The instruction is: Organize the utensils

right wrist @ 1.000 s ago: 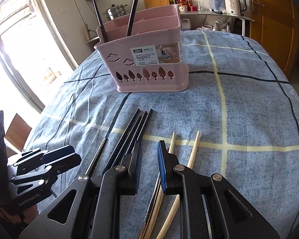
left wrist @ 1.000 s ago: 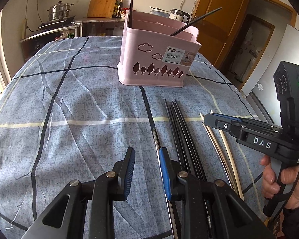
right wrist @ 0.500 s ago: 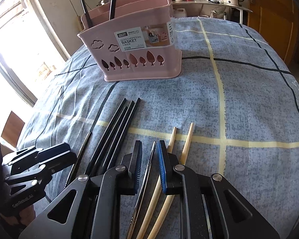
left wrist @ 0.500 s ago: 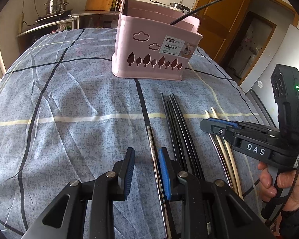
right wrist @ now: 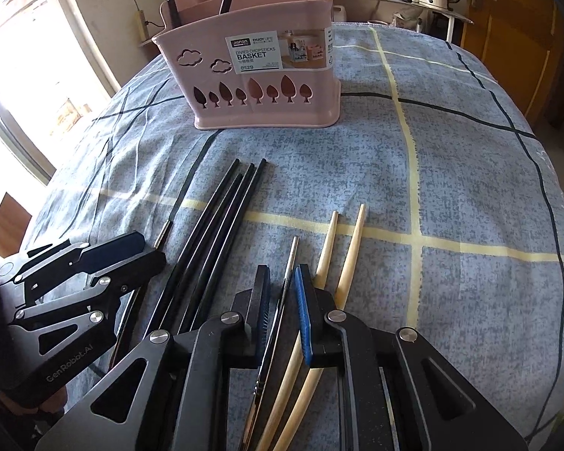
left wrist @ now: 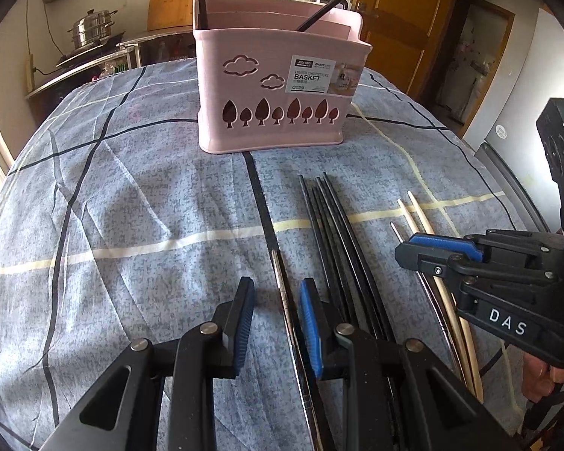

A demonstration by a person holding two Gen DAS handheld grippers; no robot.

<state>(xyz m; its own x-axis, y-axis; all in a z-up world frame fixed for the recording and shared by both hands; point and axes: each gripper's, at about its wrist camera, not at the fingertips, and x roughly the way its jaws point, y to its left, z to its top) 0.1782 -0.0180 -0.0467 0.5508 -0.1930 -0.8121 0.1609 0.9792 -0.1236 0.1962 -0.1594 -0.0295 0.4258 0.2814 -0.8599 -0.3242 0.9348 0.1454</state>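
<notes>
a: since both cams closed in, l gripper fingers half open astride one steel chopstick on the table.
b: r gripper?
a: same, narrower, nothing pinched. basket beyond; grabs next imo.

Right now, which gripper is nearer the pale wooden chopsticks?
The right gripper: the wooden chopsticks run just under its right finger. The left gripper is farther left, beyond the black chopsticks.

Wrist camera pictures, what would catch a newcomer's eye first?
The pink chopstick basket stands at the far middle of the blue checked tablecloth, two dark utensils poking out. Nearer, black chopsticks lie bundled, pale wooden chopsticks to their right.
</notes>
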